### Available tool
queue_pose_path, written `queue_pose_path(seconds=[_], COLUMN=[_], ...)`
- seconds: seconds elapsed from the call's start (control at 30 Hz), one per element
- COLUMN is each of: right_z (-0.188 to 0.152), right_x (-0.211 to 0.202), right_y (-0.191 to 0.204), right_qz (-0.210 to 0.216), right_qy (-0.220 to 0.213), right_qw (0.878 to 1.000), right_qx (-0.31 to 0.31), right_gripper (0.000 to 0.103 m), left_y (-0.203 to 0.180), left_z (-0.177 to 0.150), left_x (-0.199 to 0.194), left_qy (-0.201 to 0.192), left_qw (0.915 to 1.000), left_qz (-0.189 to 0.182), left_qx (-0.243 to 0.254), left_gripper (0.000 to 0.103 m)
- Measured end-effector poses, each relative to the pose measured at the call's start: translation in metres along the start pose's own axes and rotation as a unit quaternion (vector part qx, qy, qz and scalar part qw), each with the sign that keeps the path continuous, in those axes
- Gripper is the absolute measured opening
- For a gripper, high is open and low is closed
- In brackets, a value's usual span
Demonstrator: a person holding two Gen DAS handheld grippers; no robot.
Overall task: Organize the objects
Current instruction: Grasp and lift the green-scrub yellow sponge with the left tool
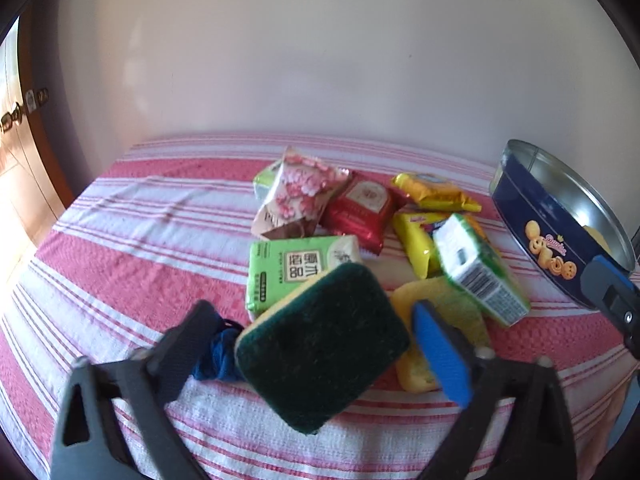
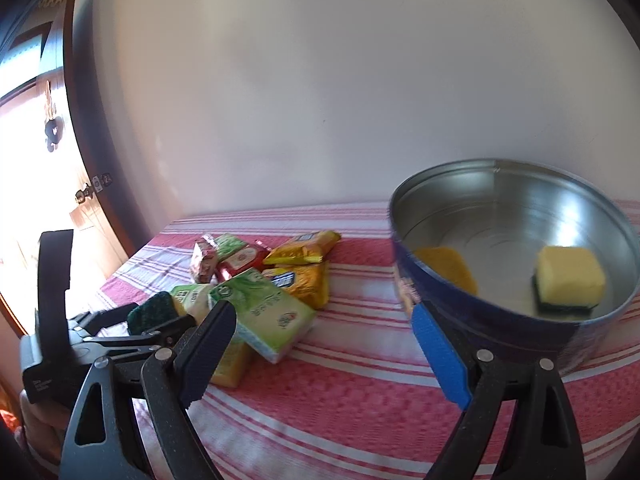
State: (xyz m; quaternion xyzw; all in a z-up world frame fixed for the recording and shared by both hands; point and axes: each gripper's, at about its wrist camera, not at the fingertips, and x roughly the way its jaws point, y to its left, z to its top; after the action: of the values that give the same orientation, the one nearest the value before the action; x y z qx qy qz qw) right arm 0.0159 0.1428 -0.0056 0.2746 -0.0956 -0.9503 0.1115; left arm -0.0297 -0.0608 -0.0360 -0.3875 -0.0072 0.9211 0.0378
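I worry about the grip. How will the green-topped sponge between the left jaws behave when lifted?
The sponge looks soft, so it will probably squash rather than slip. It seems light for its size. Its flat block shape should not roll; a similar one sits steady in the tin.

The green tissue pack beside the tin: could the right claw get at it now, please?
Probably yes: the right claw is open and empty, and the green tissue pack lies on top of the pile just ahead-left, nothing covering it.
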Motion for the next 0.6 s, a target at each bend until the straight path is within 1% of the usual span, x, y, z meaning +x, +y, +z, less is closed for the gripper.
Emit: queue_pose_path(seconds=[0.03, 0.07, 0.17, 0.27, 0.37, 0.47, 0.53, 0.6], right_z=[0.000, 0.001, 0.001, 0.001, 0.000, 0.001, 0.002, 0.004], right_x=[0.003, 0.007, 0.012, 0.015, 0.017, 0.022, 0.026, 0.031], right_y=[0.002, 0.004, 0.007, 0.006, 0.002, -0.001, 0.000, 0.004], right_qz=[0.004, 0.007, 0.013, 0.015, 0.017, 0.021, 0.026, 0.034], right_qy=[0.004, 0.008, 0.016, 0.024, 0.030, 0.036, 0.038, 0.042], right_qw=[1.000, 1.000, 1.000, 1.000, 0.999, 0.999, 0.998, 0.998], right_qx=[0.001, 0.001, 0.003, 0.008, 0.020, 0.034, 0.039, 0.046], right_gripper=[0.092, 0.092, 0.092, 0.092, 0.092, 0.092, 0.092, 0.092], left_y=[0.000, -0.002, -0.007, -0.003, 0.001, 0.009, 0.016, 0.023], left_z=[0.000, -0.001, -0.003, -0.003, 0.001, 0.005, 0.006, 0.008], left_x=[0.001, 0.002, 0.000, -0.005, -0.015, -0.035, -0.043, -0.044], left_qy=[0.005, 0.006, 0.006, -0.008, -0.041, -0.097, -0.118, -0.127], left_qw=[1.0000, 0.9999, 0.9998, 0.9998, 0.9991, 0.9947, 0.9912, 0.9892], left_qz=[-0.008, -0.009, -0.010, -0.018, -0.008, -0.003, -0.001, 0.010], left_qx=[0.001, 0.005, 0.017, 0.003, -0.009, -0.035, -0.059, -0.072], left_gripper=[0.073, 0.073, 0.068, 0.066, 0.066, 0.067, 0.067, 0.067])
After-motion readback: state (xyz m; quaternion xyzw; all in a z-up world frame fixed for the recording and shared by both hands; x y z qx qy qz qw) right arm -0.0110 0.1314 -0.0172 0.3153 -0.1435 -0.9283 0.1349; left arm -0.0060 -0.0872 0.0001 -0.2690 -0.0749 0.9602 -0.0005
